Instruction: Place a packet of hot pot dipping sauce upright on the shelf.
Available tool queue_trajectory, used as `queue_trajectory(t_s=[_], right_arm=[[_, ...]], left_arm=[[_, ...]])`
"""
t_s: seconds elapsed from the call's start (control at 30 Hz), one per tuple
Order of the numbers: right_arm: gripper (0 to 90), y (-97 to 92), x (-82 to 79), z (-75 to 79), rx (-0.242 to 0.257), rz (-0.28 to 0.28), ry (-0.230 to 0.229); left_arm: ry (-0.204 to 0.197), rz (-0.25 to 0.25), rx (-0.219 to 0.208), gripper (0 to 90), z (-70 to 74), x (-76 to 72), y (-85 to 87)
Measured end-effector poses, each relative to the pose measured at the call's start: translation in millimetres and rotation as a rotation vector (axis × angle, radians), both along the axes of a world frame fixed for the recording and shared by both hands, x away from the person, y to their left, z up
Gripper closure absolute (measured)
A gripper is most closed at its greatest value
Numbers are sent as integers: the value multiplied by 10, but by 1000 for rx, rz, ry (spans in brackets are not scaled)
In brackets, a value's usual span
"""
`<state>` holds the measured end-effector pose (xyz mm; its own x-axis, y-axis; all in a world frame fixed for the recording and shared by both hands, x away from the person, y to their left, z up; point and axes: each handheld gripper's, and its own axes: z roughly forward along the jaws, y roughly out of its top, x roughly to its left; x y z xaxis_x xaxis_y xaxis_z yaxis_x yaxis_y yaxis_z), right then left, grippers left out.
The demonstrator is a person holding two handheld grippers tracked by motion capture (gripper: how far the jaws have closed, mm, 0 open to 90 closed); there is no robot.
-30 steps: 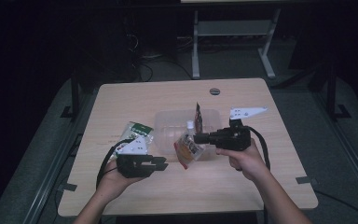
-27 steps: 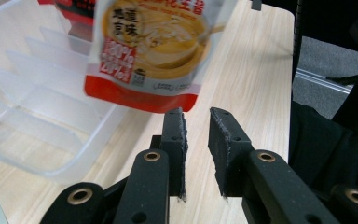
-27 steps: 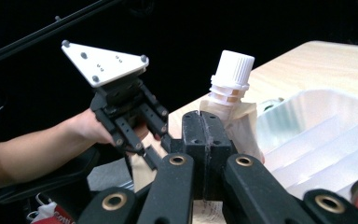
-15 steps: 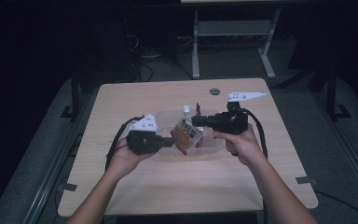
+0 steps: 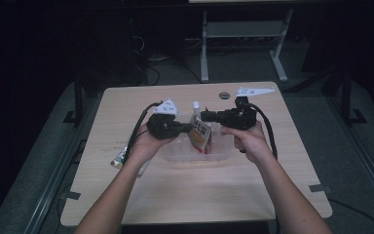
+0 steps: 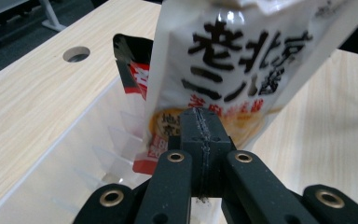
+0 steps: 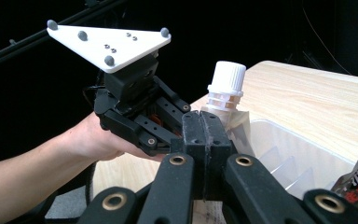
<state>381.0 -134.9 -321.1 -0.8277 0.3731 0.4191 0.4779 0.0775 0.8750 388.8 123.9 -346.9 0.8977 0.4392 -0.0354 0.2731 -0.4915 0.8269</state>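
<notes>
A white spouted pouch (image 5: 200, 134) with black lettering (image 6: 242, 60) hangs over a clear plastic bin (image 5: 224, 153). My right gripper (image 5: 204, 116) is shut on the pouch's top edge, just below the white cap (image 7: 227, 77); its jaws (image 7: 205, 126) are pressed together there. My left gripper (image 5: 190, 127) comes in from the left, shut, its tips (image 6: 200, 121) against the pouch's printed face. I see nothing between the left jaws. A red and black packet (image 6: 133, 70) stands inside the bin behind the pouch.
The bin's ribbed wall (image 6: 74, 154) sits mid-table. A green packet (image 5: 119, 158) lies on the table at the left, beside the left forearm. A round hole (image 5: 224, 95) is in the tabletop behind the bin. A metal stand (image 5: 204, 44) is beyond the far edge.
The left gripper left the green packet's side and moved right and up until its tips met the pouch. The right gripper carried the pouch slightly up and away from me.
</notes>
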Motion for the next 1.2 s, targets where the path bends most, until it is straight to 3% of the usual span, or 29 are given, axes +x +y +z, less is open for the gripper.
queue_trajectory(t_s=[0.13, 0.5, 0.6, 0.97, 1.03, 1.2], right_arm=[[900, 32, 27, -13, -10, -6, 3], [900, 99, 141, -15, -5, -16, 7], [900, 113, 155, -16, -2, -20, 5], [900, 92, 212, 10, -8, -34, 3], [900, 81, 225, 40, 4, -37, -1], [900, 88, 249, 78, -2, -39, -10]], left_arm=[[0, 0, 3, 898, -12, 63, -39], [12, 36, -48, 898, -48, 221, -99], [15, 36, -65, 898, -42, 233, -122], [17, 45, -64, 898, -46, 267, -114], [16, 42, -90, 898, -25, 262, -116], [18, 38, -81, 897, -29, 260, -162]])
